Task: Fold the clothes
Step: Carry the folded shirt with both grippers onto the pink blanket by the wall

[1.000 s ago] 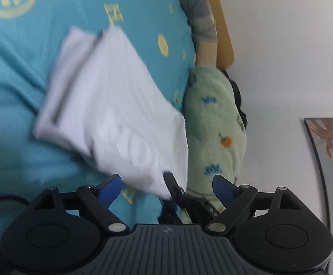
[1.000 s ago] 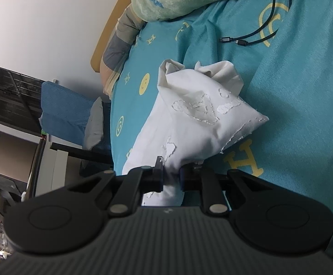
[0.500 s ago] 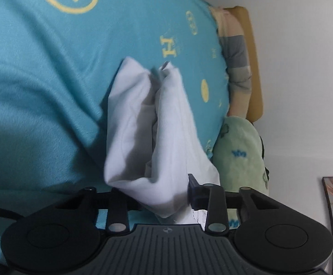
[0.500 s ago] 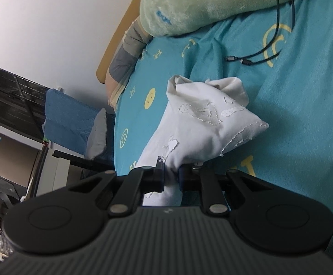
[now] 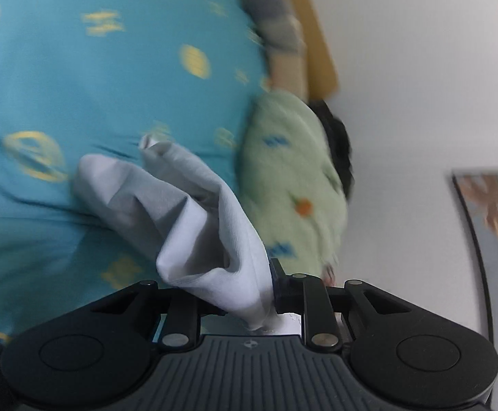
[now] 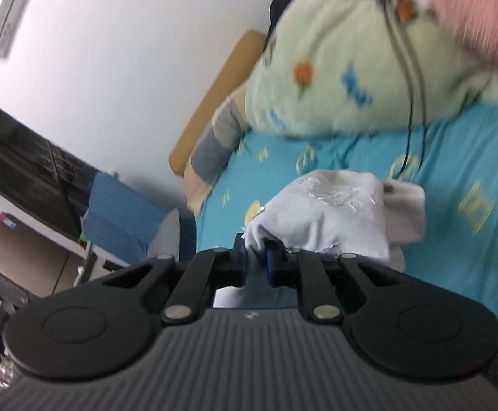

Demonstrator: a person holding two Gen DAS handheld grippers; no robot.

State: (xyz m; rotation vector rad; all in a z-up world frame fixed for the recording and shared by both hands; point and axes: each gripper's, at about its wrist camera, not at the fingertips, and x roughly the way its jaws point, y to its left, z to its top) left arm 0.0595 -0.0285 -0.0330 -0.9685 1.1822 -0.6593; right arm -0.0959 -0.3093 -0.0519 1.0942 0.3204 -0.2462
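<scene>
Two hand-held grippers, seen from their own cameras, lift a white garment (image 5: 194,219) over a bed (image 5: 77,68) with a teal sheet printed in yellow symbols.

The left gripper (image 5: 245,294) has its jaws nearly together, pinching a bunched edge of the cloth. Its jaws have just been closing, with the garment between them. The right gripper (image 6: 255,267) is clamped almost fully on another edge of the same garment (image 6: 337,215). Holding two separate edges likely lets the person raise the cloth and spread it, ready for a fold.

The garment hangs from both grips and sags in loose folds. Its far end reaches toward the sheet near the head of the bed; whether it touches cannot be told. A pale green blanket (image 5: 290,185) with small prints lies piled at that end, beside a striped pillow (image 5: 276,24) and a wooden headboard (image 5: 317,34). A dark cable (image 6: 409,78) runs over the blanket.

A second ago the left jaws stood wide, with the cloth only lying ahead of them, and the garment rested as a flatter bundle on the sheet. Now both views look from higher up, the cloth is drawn off the bed, and both pictures are blurred.
</scene>
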